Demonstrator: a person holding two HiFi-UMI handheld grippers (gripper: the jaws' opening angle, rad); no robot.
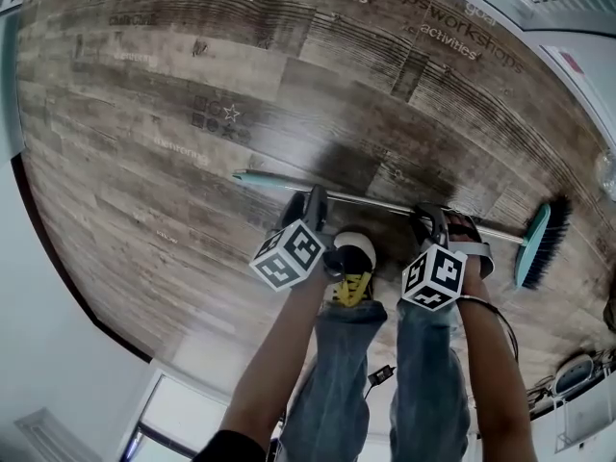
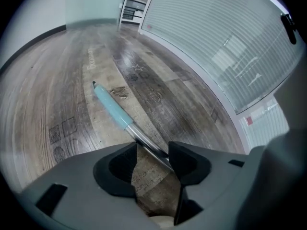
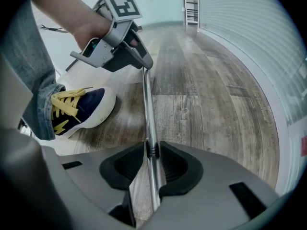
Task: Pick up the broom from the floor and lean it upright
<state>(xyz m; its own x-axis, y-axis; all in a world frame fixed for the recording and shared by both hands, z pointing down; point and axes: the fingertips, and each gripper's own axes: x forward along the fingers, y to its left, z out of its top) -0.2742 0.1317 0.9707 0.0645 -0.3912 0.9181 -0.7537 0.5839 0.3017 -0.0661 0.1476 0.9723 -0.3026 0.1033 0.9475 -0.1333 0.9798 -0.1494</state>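
Note:
The broom lies flat on the wooden floor: a metal pole point(image 1: 385, 205), a teal grip end point(image 1: 255, 178) at the left, and a teal head with dark bristles point(image 1: 539, 243) at the right. My left gripper point(image 1: 310, 200) points down over the pole near the grip end. In the left gripper view it is open point(image 2: 152, 150), with the pole point(image 2: 144, 140) running close by the right jaw and the teal grip point(image 2: 112, 108) beyond. My right gripper point(image 1: 438, 221) stands further toward the head. It is open point(image 3: 152, 150) and straddles the pole point(image 3: 147, 109), with the left gripper point(image 3: 139, 56) ahead along it.
The person's shoe with yellow laces point(image 1: 354, 258) point(image 3: 81, 107) stands just behind the pole, between the grippers. A glass wall with blinds point(image 2: 230, 47) runs along the far side of the floor. Cables and a white device point(image 1: 577, 373) lie at the lower right.

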